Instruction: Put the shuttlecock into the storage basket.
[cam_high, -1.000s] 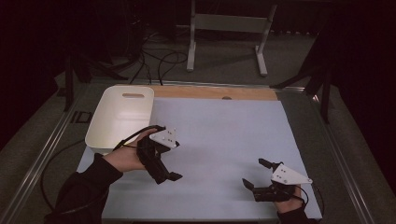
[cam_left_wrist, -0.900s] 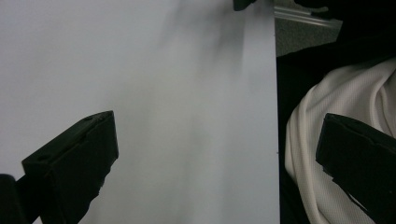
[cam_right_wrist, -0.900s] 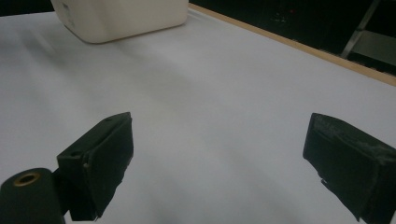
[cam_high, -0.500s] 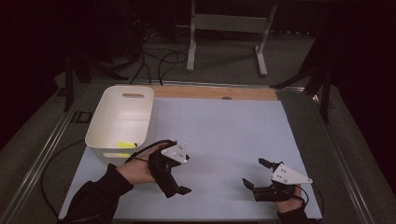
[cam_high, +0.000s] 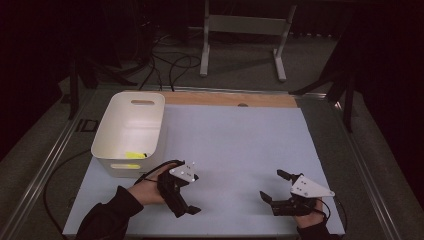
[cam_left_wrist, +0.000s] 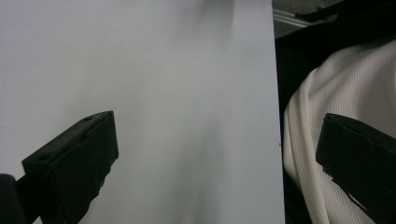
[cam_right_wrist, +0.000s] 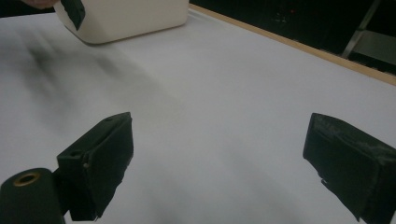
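Observation:
A white bin (cam_high: 131, 126) stands at the left of the pale mat (cam_high: 235, 140), with a small yellow item (cam_high: 135, 155) on its floor. My left gripper (cam_high: 187, 212) hovers just in front of the bin, near the mat's front edge, its jaws turned back toward the person. In the left gripper view the left gripper (cam_left_wrist: 217, 140) is open over bare mat, and a white ribbed garment (cam_left_wrist: 317, 116) lies beyond the edge. My right gripper (cam_high: 273, 186) is open at the front right, jaws pointing left. In the right gripper view the right gripper (cam_right_wrist: 219, 144) holds nothing.
A wooden strip (cam_high: 230, 99) borders the mat's far side. Metal rails (cam_high: 45, 170) run along the table's left and right. Cables and a metal stand (cam_high: 242, 25) occupy the dark floor behind. The bin (cam_right_wrist: 126, 16) stands far left in the right gripper view.
My left gripper has drawn back from the bin's near corner toward the front edge and turned its jaws toward the person. The right gripper has stayed put.

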